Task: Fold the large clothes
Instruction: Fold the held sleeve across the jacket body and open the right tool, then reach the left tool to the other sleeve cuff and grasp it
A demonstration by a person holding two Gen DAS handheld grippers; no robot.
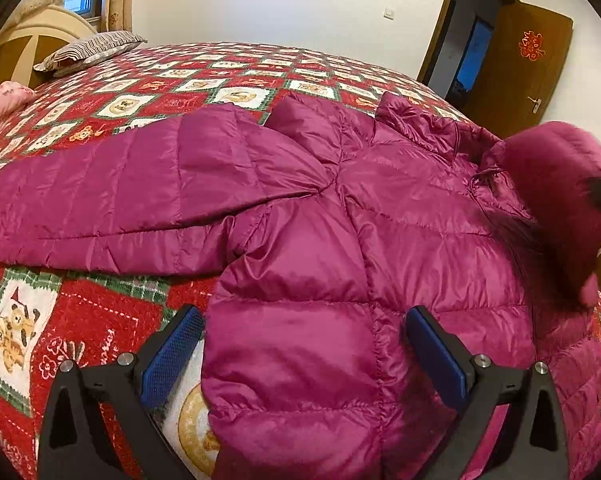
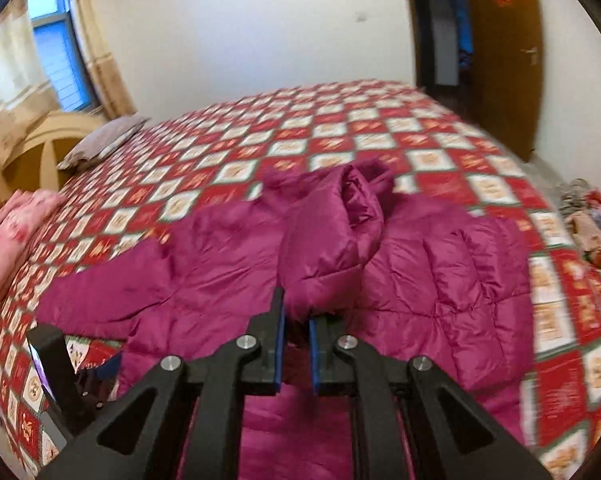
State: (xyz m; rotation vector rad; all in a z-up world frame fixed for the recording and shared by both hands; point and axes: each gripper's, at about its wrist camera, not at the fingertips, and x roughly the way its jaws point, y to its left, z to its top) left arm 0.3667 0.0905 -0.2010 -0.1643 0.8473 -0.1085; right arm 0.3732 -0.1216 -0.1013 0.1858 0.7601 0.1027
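Note:
A magenta puffer jacket [image 1: 320, 216] lies spread on the bed, one sleeve [image 1: 100, 192] stretched out to the left. My left gripper [image 1: 304, 320] is open, its blue pads either side of the jacket's near left hem. In the right wrist view my right gripper [image 2: 296, 320] is shut on the jacket's other sleeve [image 2: 328, 240] and holds it lifted over the jacket body [image 2: 440, 280]. That lifted sleeve shows blurred at the right of the left wrist view [image 1: 560, 200].
The bed has a red checked quilt [image 1: 240, 76] with bear squares. A striped pillow [image 1: 88, 48] and a pink folded cloth [image 2: 16, 236] lie near the headboard. An open wooden door [image 1: 516, 68] stands at the right. A pile of clothes [image 2: 592, 224] lies beyond the bed's right edge.

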